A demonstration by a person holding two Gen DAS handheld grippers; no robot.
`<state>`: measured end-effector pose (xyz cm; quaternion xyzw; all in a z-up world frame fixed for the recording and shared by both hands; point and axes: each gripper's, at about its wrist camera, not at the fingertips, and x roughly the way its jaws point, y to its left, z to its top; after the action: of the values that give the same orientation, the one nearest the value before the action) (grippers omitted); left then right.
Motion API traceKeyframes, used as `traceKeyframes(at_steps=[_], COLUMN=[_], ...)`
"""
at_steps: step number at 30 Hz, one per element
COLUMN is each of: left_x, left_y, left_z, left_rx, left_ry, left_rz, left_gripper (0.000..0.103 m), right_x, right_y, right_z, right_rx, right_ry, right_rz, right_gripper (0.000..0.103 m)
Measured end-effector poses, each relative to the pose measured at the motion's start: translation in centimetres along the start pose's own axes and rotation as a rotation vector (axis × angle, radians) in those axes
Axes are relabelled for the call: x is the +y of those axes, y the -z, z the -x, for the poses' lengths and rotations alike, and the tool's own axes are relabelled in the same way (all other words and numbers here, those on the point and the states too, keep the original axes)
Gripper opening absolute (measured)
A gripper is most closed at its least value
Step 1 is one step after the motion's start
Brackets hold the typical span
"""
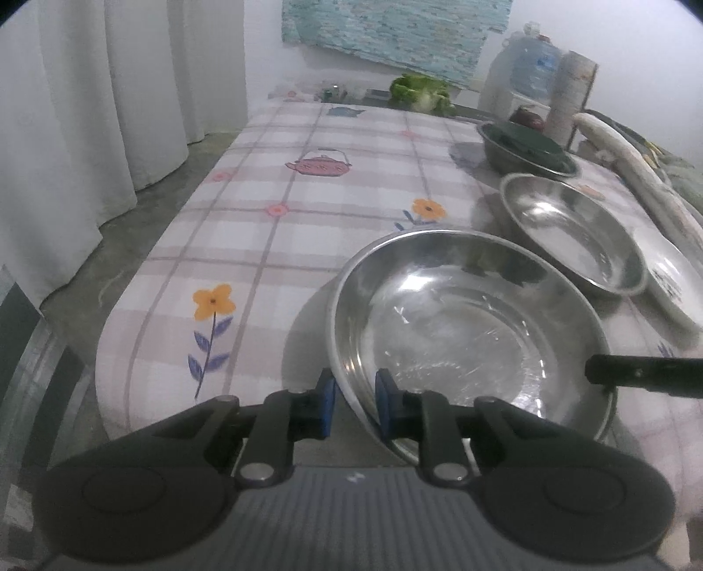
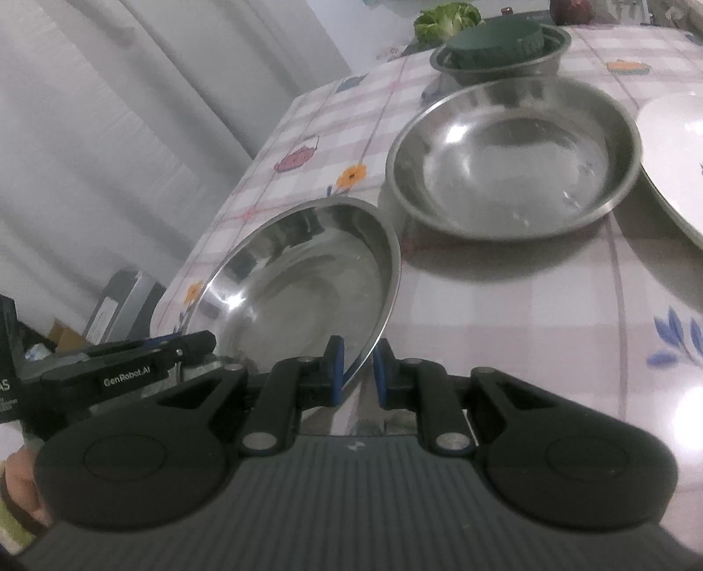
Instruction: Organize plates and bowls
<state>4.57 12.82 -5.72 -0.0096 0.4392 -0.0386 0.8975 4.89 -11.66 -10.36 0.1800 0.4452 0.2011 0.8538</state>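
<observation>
We hold the near steel plate (image 1: pixel 465 334), tilted at the tablecloth's (image 1: pixel 272 246) six o'clock edge, both grippers (image 1: pixel 355 404) (image 2: pixel 358 373) straddling its thin rim, seemingly clamped; light, stiff, slippery, so we grip the rim.

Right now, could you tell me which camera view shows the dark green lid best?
The right wrist view: the dark green lid sits tilted in a small steel bowl, its ribbed edge clear. The left wrist view shows it farther off and darker.
</observation>
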Motion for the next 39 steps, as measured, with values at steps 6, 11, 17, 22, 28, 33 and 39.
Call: traceKeyframes(at_steps=[6, 11, 17, 22, 28, 33, 39], left_x=[-1.0, -1.3, -1.3, -1.1, -1.3, -1.6, -2.0], left_y=[1.9, 2.7, 1.9, 1.1, 0.8, 0.8, 1.2], left_z=[1.6, 2.0, 1.6, 0.5, -0.2, -0.4, 0.3], left_rx=[0.017, 0.023, 0.001, -0.005, -0.014, -0.011, -0.019], left_ry=[0.048, 0.05, 0.014, 0.002, 0.003, 0.02, 0.033], left_rz=[-0.007, -0.004, -0.005, 0.014, 0.03, 0.045, 0.066], left_gripper=[0.025, 0.042, 0.048, 0.048, 0.046, 0.038, 0.038], right_x=[-0.8, -0.8, -0.9, -1.3, -1.2, -1.2, -0.8], right_y=[2.0, 2.8, 2.3, 1.4, 1.0, 0.8, 0.4], right_z=[1.9, 2.6, 2.9, 1.9, 0.6, 0.1, 0.4], right_rx=[0.021, 0.028, -0.023, -0.034, -0.02, -0.008, -0.002], right_ry=[-0.013, -0.008, 0.026, 0.033, 0.039, 0.038, 0.064], right_rz=[0.001, 0.024, 0.041, 0.02, 0.022, 0.023, 0.046], right_gripper=[0.016, 0.017, 0.019, 0.021, 0.021, 0.019, 0.018])
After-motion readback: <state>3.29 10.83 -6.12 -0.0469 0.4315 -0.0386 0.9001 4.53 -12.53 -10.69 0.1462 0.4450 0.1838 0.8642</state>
